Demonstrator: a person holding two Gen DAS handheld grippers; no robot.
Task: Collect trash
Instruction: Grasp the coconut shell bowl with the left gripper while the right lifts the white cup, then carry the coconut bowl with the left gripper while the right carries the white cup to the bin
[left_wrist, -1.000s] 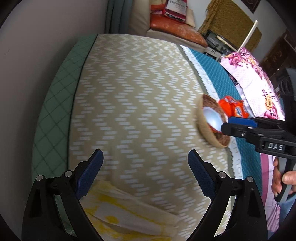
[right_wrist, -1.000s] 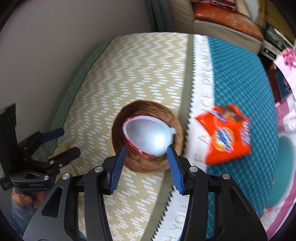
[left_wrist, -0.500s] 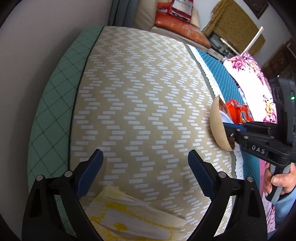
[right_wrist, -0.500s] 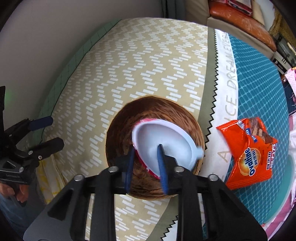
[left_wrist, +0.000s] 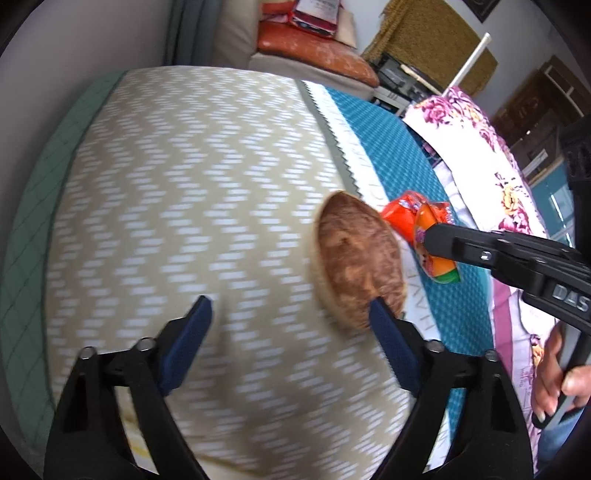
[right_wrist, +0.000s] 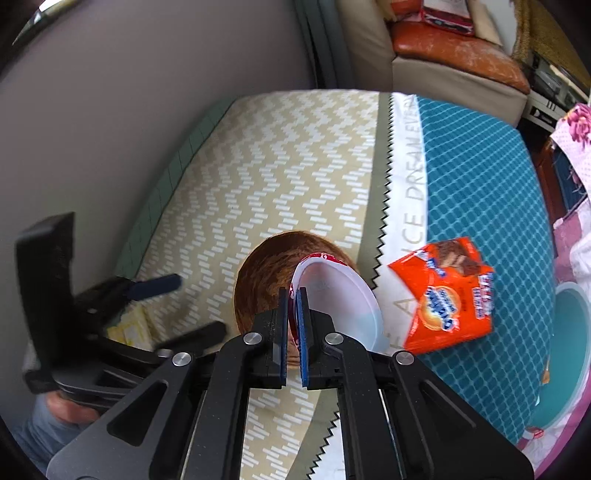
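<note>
1. Your right gripper (right_wrist: 293, 317) is clenched on the rim of a white foil lid (right_wrist: 338, 295) with a red edge, and holds it tilted on edge above the brown woven bowl (right_wrist: 266, 280).
2. Your left gripper (left_wrist: 290, 332) has nothing between its blue pads (left_wrist: 188, 343); its jaws are closing over the beige zigzag bedspread (left_wrist: 184, 184), and the right pad overlaps the near rim of the bowl in that view. Whether it touches the bowl you cannot tell.
3. At your left, a pale yellow tissue (right_wrist: 131, 326) lies on the bedspread, partly hidden behind the left gripper's frame.
4. The bowl sits on the beige cloth just beside the white lettered band (right_wrist: 410, 177) with the saw-tooth edge.
5. Just past that band, an orange snack wrapper (right_wrist: 447, 295) lies crumpled on the teal checked sheet (right_wrist: 480, 166), near the bowl but apart from it.
6. A floral pink pillow (left_wrist: 476, 136) rests at the far right of the bed.
7. Beyond the bed stands a cream seat with an orange cushion (right_wrist: 454, 40).
</note>
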